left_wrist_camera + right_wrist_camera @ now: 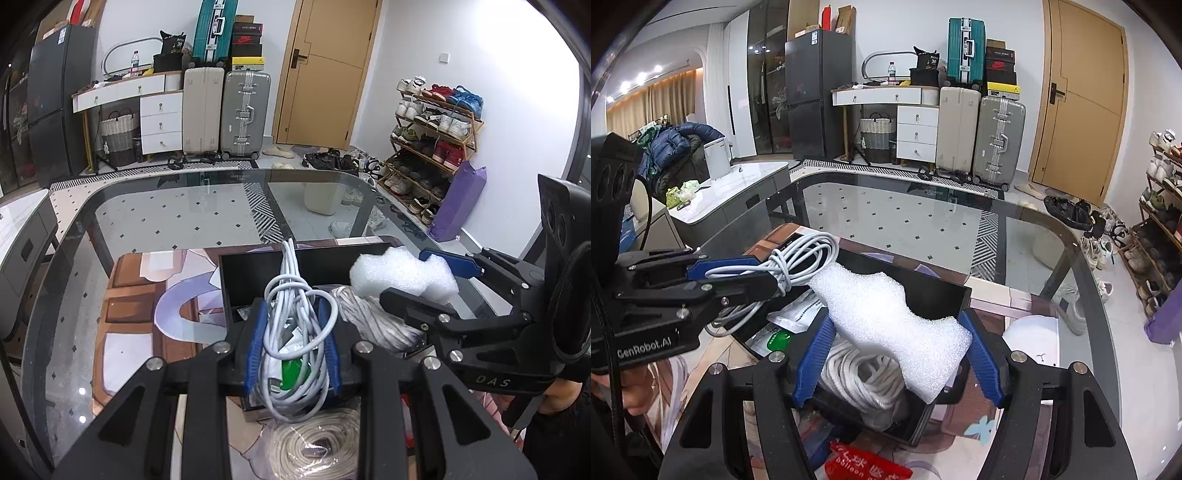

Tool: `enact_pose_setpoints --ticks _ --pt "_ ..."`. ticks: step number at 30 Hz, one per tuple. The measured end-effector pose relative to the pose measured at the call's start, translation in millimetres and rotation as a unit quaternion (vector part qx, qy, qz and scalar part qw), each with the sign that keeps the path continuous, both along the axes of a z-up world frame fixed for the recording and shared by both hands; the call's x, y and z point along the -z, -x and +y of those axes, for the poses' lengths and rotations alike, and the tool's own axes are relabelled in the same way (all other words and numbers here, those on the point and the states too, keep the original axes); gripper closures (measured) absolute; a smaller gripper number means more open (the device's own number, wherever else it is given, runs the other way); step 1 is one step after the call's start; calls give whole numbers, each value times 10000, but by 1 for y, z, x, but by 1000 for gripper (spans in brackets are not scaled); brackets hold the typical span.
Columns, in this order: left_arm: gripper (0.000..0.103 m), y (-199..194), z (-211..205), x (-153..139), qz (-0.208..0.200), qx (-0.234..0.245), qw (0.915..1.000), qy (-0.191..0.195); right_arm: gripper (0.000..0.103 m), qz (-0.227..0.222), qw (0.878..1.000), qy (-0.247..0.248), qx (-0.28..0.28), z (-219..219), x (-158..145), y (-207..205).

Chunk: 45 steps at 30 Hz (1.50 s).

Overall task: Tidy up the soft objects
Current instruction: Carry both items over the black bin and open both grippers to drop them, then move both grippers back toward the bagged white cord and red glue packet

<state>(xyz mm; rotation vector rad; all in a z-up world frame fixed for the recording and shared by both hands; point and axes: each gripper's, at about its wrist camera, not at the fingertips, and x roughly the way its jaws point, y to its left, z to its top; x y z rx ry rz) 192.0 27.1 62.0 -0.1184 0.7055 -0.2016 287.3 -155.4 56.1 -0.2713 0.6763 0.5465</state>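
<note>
Both jaws were clamped: the left gripper (291, 343) on a coiled cable (295, 317), the right gripper (897, 358) on a foam block (886, 321), above the black box (945, 291) at the tabletop's near edge. Judging by its dangling loops, the cable could snag the box wall.

The white foam block (894, 325) looks rough and matt; the rounded grey glass table (923, 218) is glossy, smooth.

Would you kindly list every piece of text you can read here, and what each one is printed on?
"GenRobot.AI" on the left gripper body.
"DAS" on the right gripper body.
"balloon" on the red packet; its Chinese characters are not clear enough to read.
"36" on the black bag on the dresser.
The shoe boxes and fridge stickers are too small to read.
</note>
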Motion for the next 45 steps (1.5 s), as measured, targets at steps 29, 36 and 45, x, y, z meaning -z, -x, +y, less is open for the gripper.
enact_pose_setpoints --ticks 29,36,45 --pt "0 63 16 3 -323 -264 9991 -94 1 425 9955 -692 492 -62 7 56" --pt "0 78 13 20 -223 -392 9990 -61 1 680 9949 -447 592 -64 35 76" --pt "0 75 -9 45 89 -283 9992 -275 1 846 9944 -274 578 -59 47 78"
